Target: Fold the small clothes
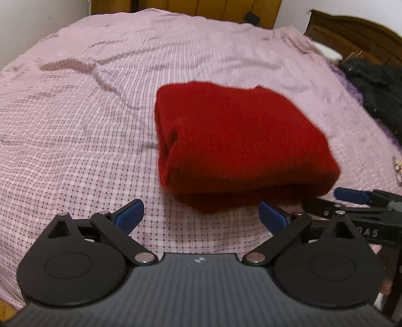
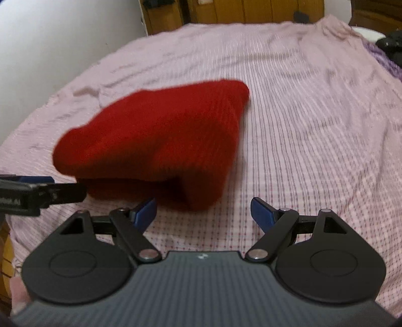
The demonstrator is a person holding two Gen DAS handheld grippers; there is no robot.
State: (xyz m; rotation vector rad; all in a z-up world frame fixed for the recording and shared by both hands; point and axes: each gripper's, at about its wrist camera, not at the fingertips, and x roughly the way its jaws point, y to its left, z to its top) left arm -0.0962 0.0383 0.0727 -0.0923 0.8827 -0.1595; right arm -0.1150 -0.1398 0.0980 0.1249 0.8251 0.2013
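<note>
Garment: chunky red knitted sweater (image 1: 233,140), folded into a thick squarish bundle, lying flat on the bed, rounded fold facing the cameras
Bed: pink checked cotton bedsheet (image 1: 75,151), pretty wrinkled, covering the whole mattress
Left tongs (image 1: 201,216): black with blue pads, spread wide apart, nothing between them, hovering just in front of the bundle's near edge, not touching it
Right tongs (image 2: 203,212): same black and blue build, also standing apart and empty, near the bundle's front right corner; left pad looks very close to the knit, can't tell if it brushes it
Cross views: right tongs poke into the left camera's lower right corner, tip sitting at the bundle's near edge; left tongs show at the right camera's left edge, close beside the sweater
Off to the side: dark black clothing pile (image 1: 377,85) on the bed's right side, well apart from the sweater
Background: brown wooden headboard (image 1: 356,37) at far right, wooden wardrobe panels (image 1: 226,10) behind the bed
</note>
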